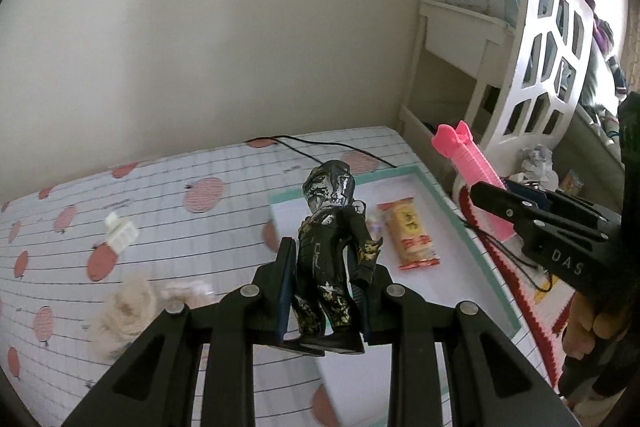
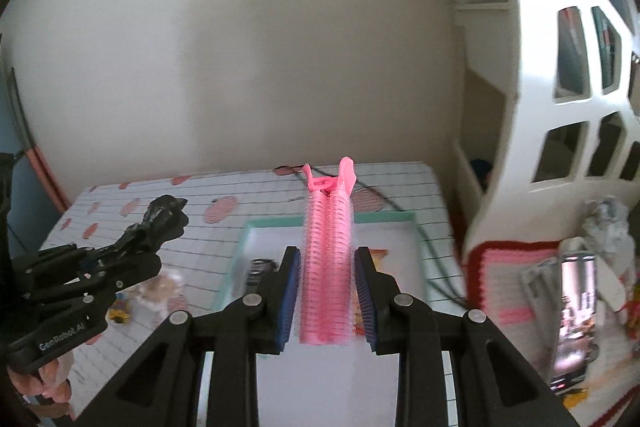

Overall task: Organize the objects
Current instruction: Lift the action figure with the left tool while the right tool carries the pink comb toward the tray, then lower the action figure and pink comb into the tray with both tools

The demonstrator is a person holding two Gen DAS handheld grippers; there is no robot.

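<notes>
Above the patterned surface (image 1: 160,195), the left tongs (image 1: 326,291) were clamped on a dark figurine (image 1: 332,247), held upright over the near edge of a green-rimmed tray (image 1: 476,251). To the right, the right tongs (image 2: 326,291) were clamped on a pink hair-roller clip (image 2: 328,259), raised above the same tray. A snack packet (image 1: 408,231) lay inside the tray; a white clip (image 1: 120,233) lay on the surface well apart.

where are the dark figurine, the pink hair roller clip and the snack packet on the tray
dark figurine (image 1: 328,259), left wrist view, on its torso
pink hair roller clip (image 2: 327,263), right wrist view, on the middle of its ribbed barrels
snack packet (image 1: 408,233), left wrist view, on the centre of its wrapper
</notes>
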